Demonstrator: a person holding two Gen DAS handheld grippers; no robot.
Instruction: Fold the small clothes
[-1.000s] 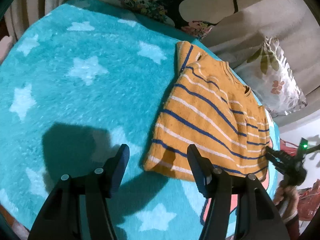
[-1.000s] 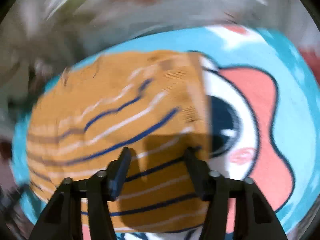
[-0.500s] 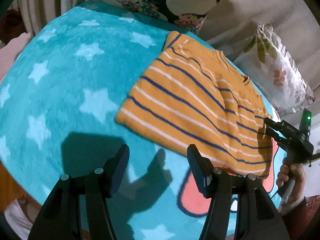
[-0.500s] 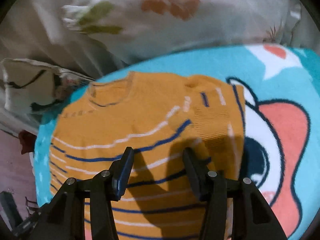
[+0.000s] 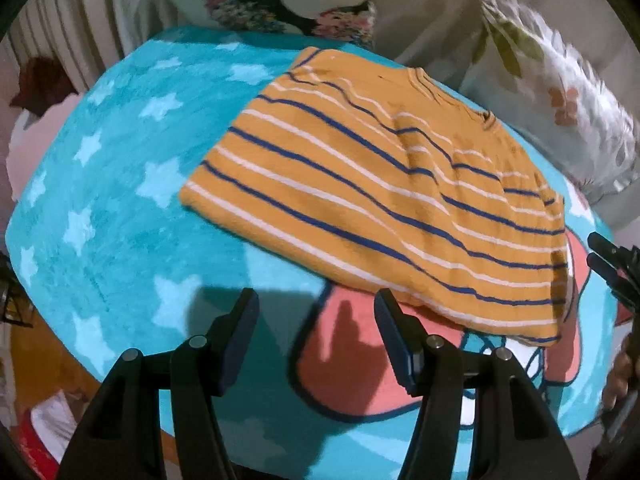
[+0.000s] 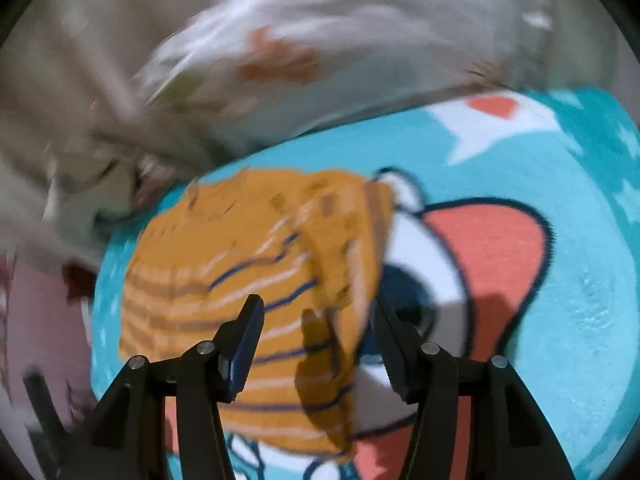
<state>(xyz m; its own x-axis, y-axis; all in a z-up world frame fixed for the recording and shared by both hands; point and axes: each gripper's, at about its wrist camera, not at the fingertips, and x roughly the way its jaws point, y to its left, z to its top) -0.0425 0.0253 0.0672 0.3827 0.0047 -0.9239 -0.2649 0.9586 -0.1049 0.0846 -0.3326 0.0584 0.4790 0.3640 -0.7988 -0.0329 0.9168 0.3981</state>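
Item, from left to right: we hold the left gripper (image 5: 316,334) above a turquoise star-patterned blanket (image 5: 108,216), its jaws released with nothing between them. Beyond and to its right the orange striped shirt (image 5: 372,196) lies folded flat on the blanket, partly over a pink cartoon print (image 5: 352,372), with floral pillows (image 5: 560,92) behind. At the far right we hold the right gripper (image 6: 316,332) over the shirt's edge, its jaws having just been opening and grasping nothing.

Black plastic fingers (image 5: 244,316) with flat dark-blue pads, round silver screws along angular black arms; same build on the right fingers (image 6: 250,320).
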